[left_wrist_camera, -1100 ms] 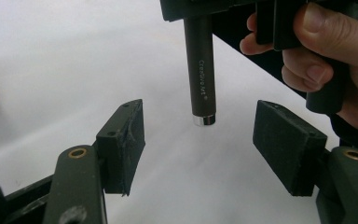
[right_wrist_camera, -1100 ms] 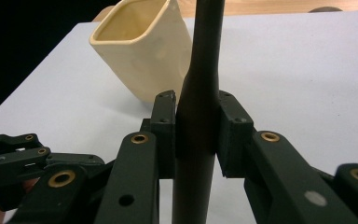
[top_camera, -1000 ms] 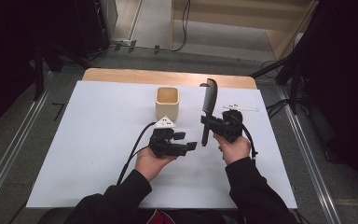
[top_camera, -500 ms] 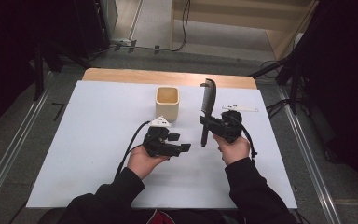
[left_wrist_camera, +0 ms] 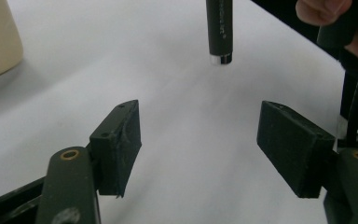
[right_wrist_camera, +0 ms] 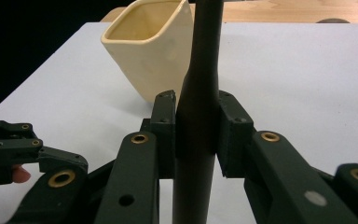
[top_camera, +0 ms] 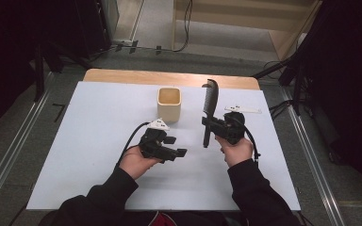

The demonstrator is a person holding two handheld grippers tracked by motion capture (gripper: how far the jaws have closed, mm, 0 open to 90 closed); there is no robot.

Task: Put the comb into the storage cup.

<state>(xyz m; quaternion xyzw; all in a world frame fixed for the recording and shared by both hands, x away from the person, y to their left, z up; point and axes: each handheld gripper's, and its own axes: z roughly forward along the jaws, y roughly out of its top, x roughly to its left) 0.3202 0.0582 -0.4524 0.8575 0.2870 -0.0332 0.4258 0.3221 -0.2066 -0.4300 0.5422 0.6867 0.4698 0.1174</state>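
So the comb is upright in the right hand-held gripper, and the cup sits just up and to the left of it.

Right hand-held gripper [top_camera: 210, 126] is clamped on the comb [top_camera: 209, 110] handle, long axis vertical, teeth up, clear of the counter [top_camera: 85, 141]. The cup [top_camera: 169, 104] is nearest that hand. Left hand-held gripper [top_camera: 172, 149] is low, pointing toward the comb's tip, jaws apart, just been opening, nothing between them.
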